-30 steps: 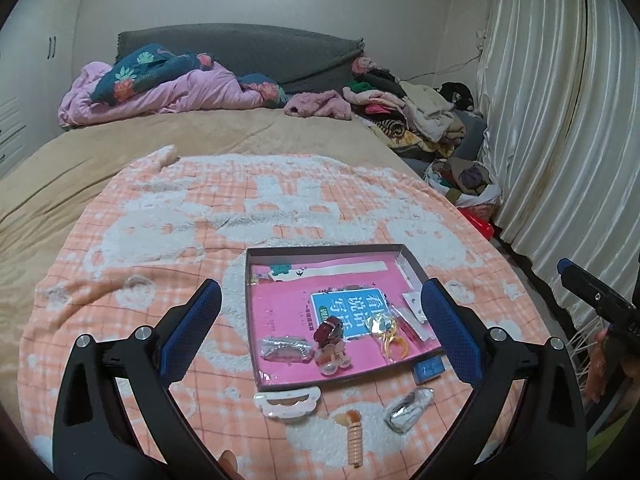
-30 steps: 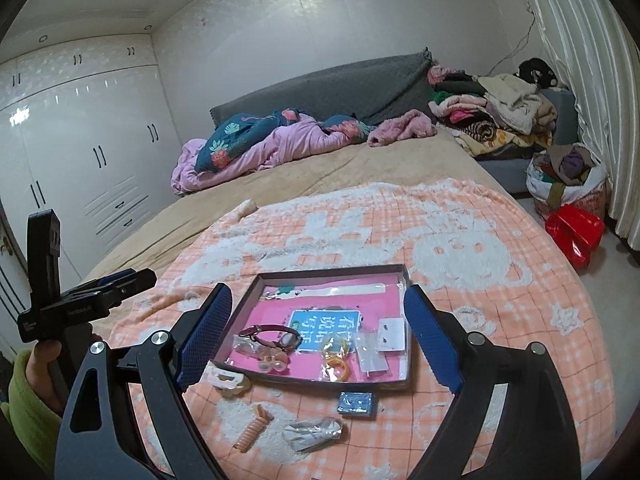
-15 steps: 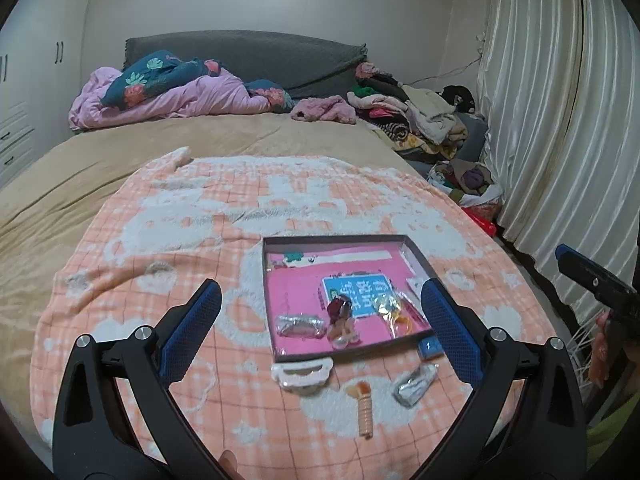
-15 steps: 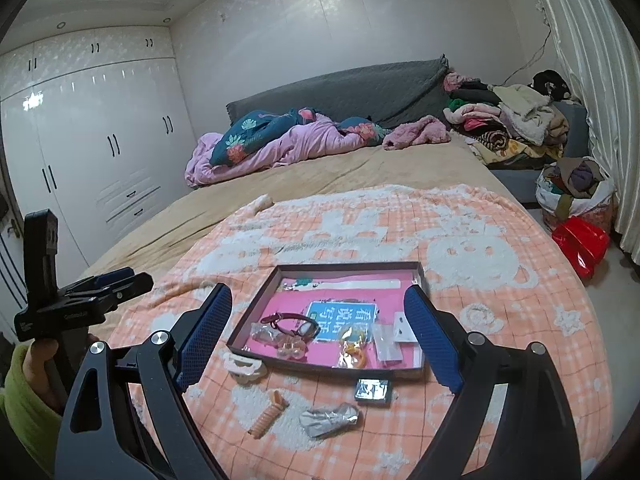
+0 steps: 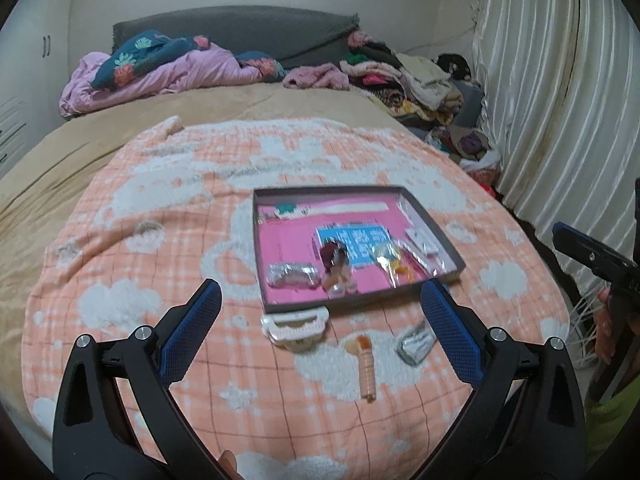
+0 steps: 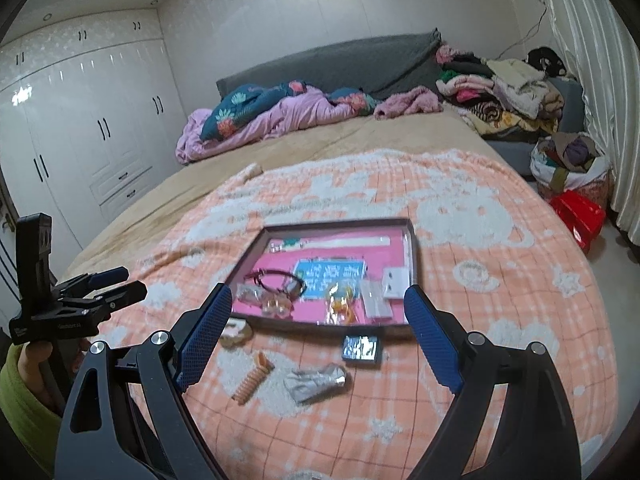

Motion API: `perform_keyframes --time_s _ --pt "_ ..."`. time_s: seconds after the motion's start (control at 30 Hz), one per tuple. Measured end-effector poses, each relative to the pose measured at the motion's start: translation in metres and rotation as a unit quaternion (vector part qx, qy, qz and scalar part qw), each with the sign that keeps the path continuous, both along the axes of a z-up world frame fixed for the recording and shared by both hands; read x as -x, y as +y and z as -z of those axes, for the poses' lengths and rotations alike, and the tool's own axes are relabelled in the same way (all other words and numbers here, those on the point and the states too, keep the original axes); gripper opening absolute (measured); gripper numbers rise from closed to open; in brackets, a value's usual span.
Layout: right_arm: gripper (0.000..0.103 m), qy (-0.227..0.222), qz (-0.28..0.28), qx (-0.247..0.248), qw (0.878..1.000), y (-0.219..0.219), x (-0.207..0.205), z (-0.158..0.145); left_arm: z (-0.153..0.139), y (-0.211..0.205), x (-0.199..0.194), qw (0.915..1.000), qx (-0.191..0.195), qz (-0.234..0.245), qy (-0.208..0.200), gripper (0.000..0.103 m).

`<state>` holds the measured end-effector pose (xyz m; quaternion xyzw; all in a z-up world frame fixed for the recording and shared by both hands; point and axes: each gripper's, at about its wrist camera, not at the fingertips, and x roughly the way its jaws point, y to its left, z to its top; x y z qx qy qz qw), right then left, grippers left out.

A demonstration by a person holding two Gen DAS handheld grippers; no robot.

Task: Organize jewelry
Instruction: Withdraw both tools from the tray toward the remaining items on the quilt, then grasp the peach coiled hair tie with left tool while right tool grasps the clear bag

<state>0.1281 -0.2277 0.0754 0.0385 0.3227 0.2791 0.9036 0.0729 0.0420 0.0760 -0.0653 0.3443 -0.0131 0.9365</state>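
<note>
A shallow dark-rimmed tray (image 5: 440, 236) (image 6: 414, 264) with a pink floor lies on the peach blanket. It holds a dark red bracelet (image 6: 280, 280), a blue card (image 5: 354, 240), small packets and orange rings (image 6: 340, 306). In front of it lie a white hair clip (image 5: 294, 326), an orange spiral hair tie (image 5: 366, 366) (image 6: 252, 378), a silver foil packet (image 5: 416, 344) (image 6: 316, 380) and a small dark box (image 6: 360, 349). My left gripper (image 5: 318, 332) is open and empty above the blanket, short of the clip. My right gripper (image 6: 318, 340) is open and empty near the tray's front edge.
The peach blanket (image 5: 168, 248) covers the near end of a tan bed. Bedding (image 6: 280, 116) and a clothes pile (image 6: 512, 88) lie at the far end. Curtains (image 5: 560, 100) hang on the right, white wardrobes (image 6: 80, 128) stand on the left, a red bag (image 6: 580, 216) sits on the floor.
Both grippers have pulled back and up from the tray, so it sits farther off and higher in both views. Both stay open and empty; nothing on the blanket has moved.
</note>
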Motion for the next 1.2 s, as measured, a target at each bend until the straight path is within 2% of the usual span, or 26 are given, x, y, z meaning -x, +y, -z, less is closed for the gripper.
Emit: perform_keyframes --time_s 0.47,0.67,0.83,1.03,1.2 --pt "0.087 0.048 -0.006 0.017 0.999 -0.005 0.003 0.048 0.061 -0.026 0.008 0.9972 -0.008 0.035 0.065 0.093" --pt "0.087 0.071 -0.005 0.027 0.997 -0.005 0.000 0.068 0.084 -0.036 0.006 0.9944 -0.002 0.052 0.092 0.082" --pt "0.087 0.093 -0.016 0.035 0.995 0.001 -0.003 0.087 0.105 -0.047 0.002 0.9905 -0.003 0.069 0.119 0.059" --pt "0.087 0.128 -0.024 0.038 0.991 0.009 -0.010 0.111 0.132 -0.057 -0.003 0.9852 0.000 0.084 0.149 0.049" --pt "0.087 0.151 -0.030 0.045 0.987 0.017 -0.014 0.128 0.142 -0.057 -0.008 0.9841 0.007 0.084 0.157 0.047"
